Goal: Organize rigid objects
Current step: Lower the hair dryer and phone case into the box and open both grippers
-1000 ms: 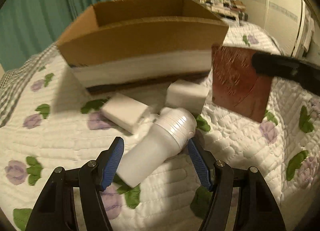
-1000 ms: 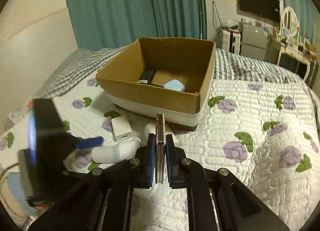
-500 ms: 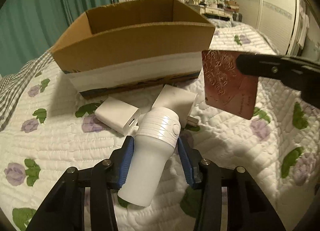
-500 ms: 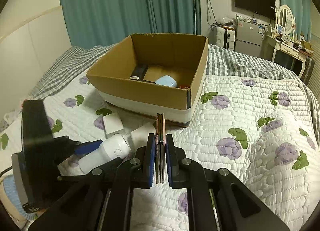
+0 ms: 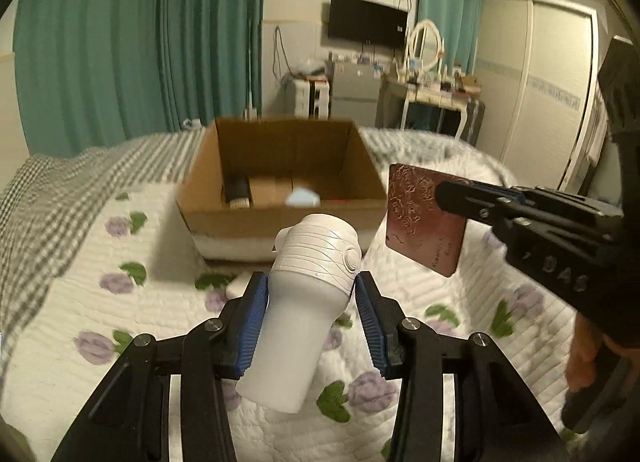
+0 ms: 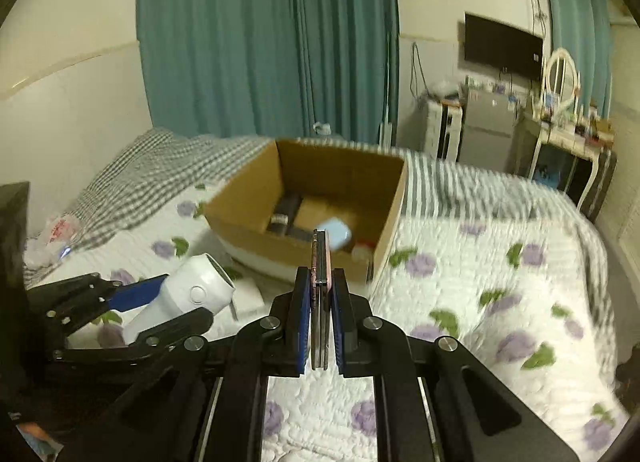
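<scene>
My left gripper (image 5: 310,288) is shut on a white ribbed device (image 5: 308,294) and holds it above the quilt; it also shows in the right wrist view (image 6: 188,298). My right gripper (image 6: 321,286) is shut on a thin reddish embossed plate (image 5: 424,217), seen edge-on in its own view (image 6: 320,262). An open cardboard box (image 5: 280,217) stands ahead on the bed, its near wall also in the right wrist view (image 6: 256,238), holding a black item (image 5: 237,191) and a pale blue case (image 5: 302,197). Both grippers are in front of the box.
A white block (image 6: 248,296) lies on the floral quilt (image 5: 132,302) in front of the box. Teal curtains (image 5: 140,41), a dresser with a mirror (image 5: 426,45) and a wardrobe (image 5: 536,93) stand beyond the bed.
My left gripper closed on the white device and lifted it off the quilt. Both grippers rose, so the box interior now shows. The right gripper still holds the plate.
</scene>
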Available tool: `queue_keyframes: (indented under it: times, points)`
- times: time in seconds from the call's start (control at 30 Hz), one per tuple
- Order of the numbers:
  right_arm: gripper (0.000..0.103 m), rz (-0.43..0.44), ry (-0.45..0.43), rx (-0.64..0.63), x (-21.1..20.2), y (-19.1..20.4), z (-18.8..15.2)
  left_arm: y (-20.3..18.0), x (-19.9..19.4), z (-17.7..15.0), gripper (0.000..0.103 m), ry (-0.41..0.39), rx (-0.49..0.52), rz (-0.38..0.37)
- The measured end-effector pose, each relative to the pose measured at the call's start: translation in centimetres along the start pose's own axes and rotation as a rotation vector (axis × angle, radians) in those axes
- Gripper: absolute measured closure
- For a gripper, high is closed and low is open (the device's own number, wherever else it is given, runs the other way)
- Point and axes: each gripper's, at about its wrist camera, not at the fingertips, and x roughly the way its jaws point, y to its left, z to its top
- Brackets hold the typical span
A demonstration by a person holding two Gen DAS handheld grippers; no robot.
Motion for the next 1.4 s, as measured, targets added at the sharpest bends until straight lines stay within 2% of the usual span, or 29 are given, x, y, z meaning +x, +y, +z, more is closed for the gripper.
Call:
queue_keyframes:
  times: [0.13, 0.33, 0.5, 0.67, 0.8, 0.9, 1.0, 1.13, 1.23, 1.4]
  points:
    - [0.094, -0.001, -0.058, -0.023, -0.8, 0.2, 2.9, 0.1, -1.6, 2.6, 0.058, -0.054, -0.002, -0.004]
    - [0.094, -0.008, -0.122, -0.05, 0.3, -0.2, 6.8, 1.8, -0.9, 6.8, 0.057, -0.099, -0.022, 0.019]
    - [0.094, -0.004, -0.161, -0.054, 3.0, -0.8, 9.8, 3.3, 2.3, 10.5, 0.057, -0.11, -0.034, 0.032]
    - [0.094, -0.007, -0.163, -0.055, 7.6, -1.6, 11.4, 5.0, 7.9, 13.2, 0.057, -0.09, -0.042, 0.047]
    - [0.094, 0.008, -0.127, -0.016, 11.1, -2.7, 10.1, 6.2, 13.1, 13.5, 0.057, -0.039, -0.071, 0.029]
    - [0.094, -0.007, -0.064, -0.011, 14.1, -3.3, 9.0, 6.9, 16.6, 12.7, 0.057, 0.014, -0.056, 0.048]
    - [0.094, -0.008, -0.039, 0.006, 15.4, -3.9, 8.4, 7.4, 19.3, 12.1, 0.057, 0.069, -0.056, 0.047]
    - [0.094, -0.025, -0.033, -0.007, 15.9, -3.7, 8.2, 7.8, 20.6, 12.1, 0.054, 0.097, -0.089, 0.048]
    - [0.094, -0.034, -0.029, -0.004, 16.0, -3.8, 8.1, 8.2, 20.0, 11.9, 0.047, 0.086, -0.104, 0.052]
    - [0.094, -0.042, -0.016, -0.018, 16.2, -3.6, 8.0, 8.6, 18.2, 11.9, 0.047, 0.077, -0.104, 0.065]
